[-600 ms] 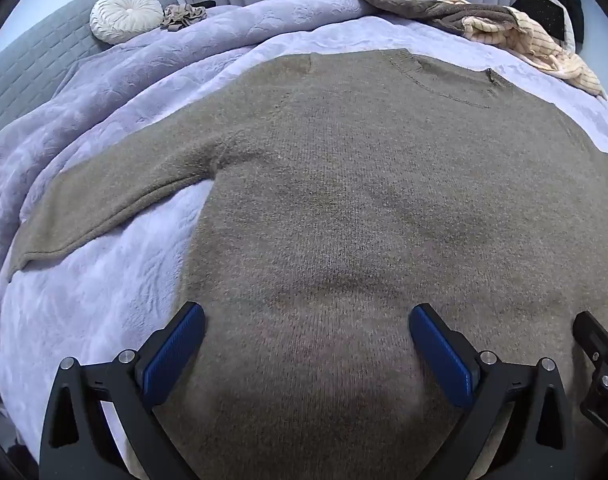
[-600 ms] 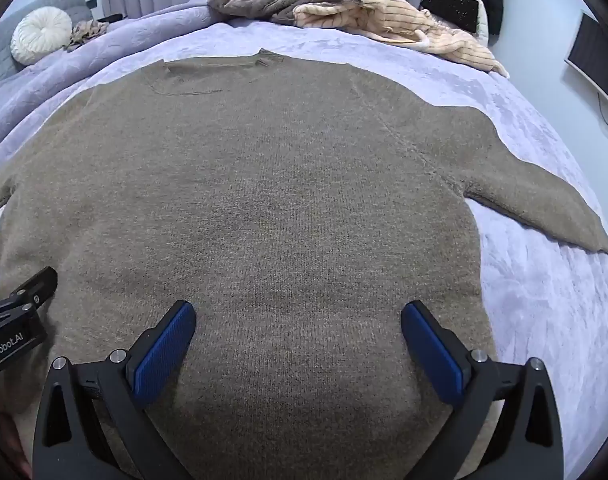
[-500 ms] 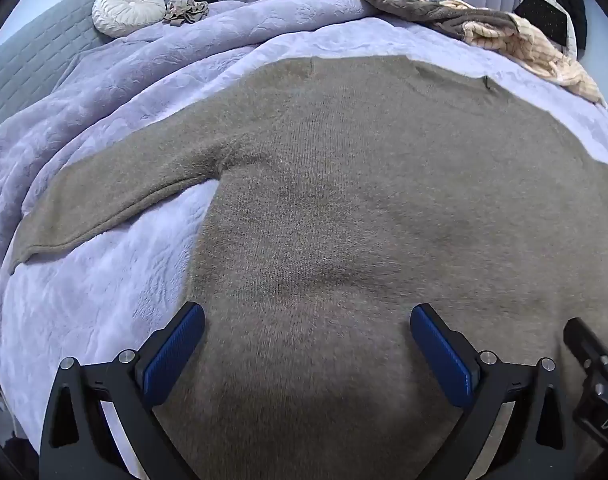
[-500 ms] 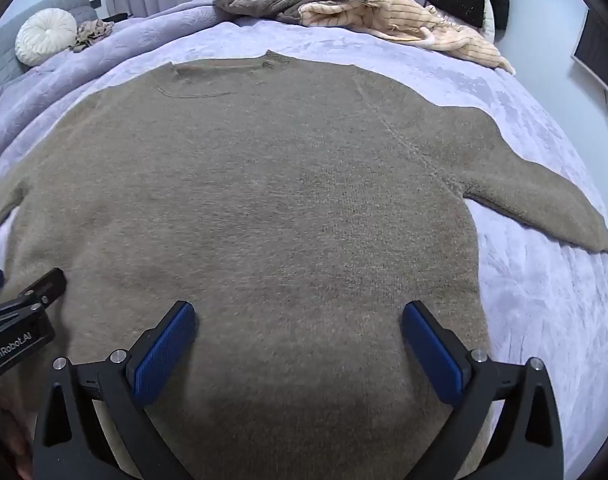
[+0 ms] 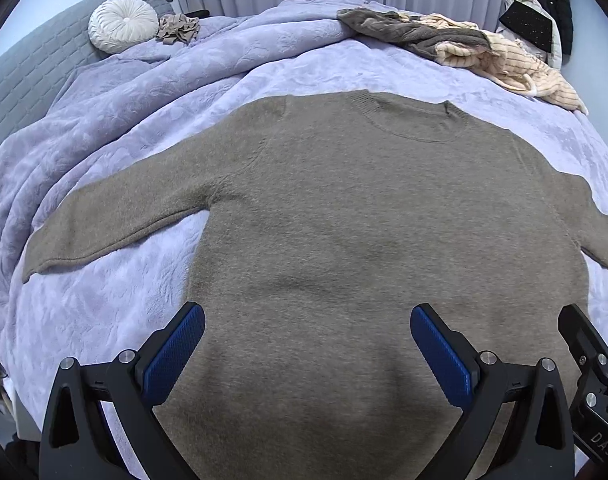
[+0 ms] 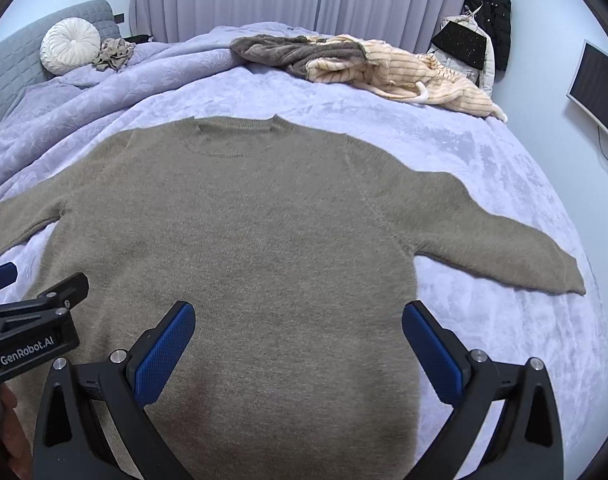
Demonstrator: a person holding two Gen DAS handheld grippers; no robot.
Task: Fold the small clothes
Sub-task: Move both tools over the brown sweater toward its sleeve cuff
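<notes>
Left wrist view: my left claw [image 5: 307,344] hangs spread wide above the lower body of the sweater [image 5: 363,220], pinching nothing. That one brown sweater lies flat, face up, on the bed [image 5: 104,300], collar toward the far side, both sleeves spread outward. Bare lilac cover runs along its left sleeve and beyond the collar, so there is room on those sides; on the right the sleeve runs out of this view. My right claw [image 6: 298,340] is spread just as wide (nothing between its pads either) over the same lower body, with open cover past the right sleeve cuff out to the bed's edge. The hem lies under my claws and I cannot make it out. At the far side sits one heap of clothes [image 6: 363,64], how many pieces I cannot tell, one round cushion [image 6: 70,50] and one small crumpled cloth [image 6: 114,54] beside it.
</notes>
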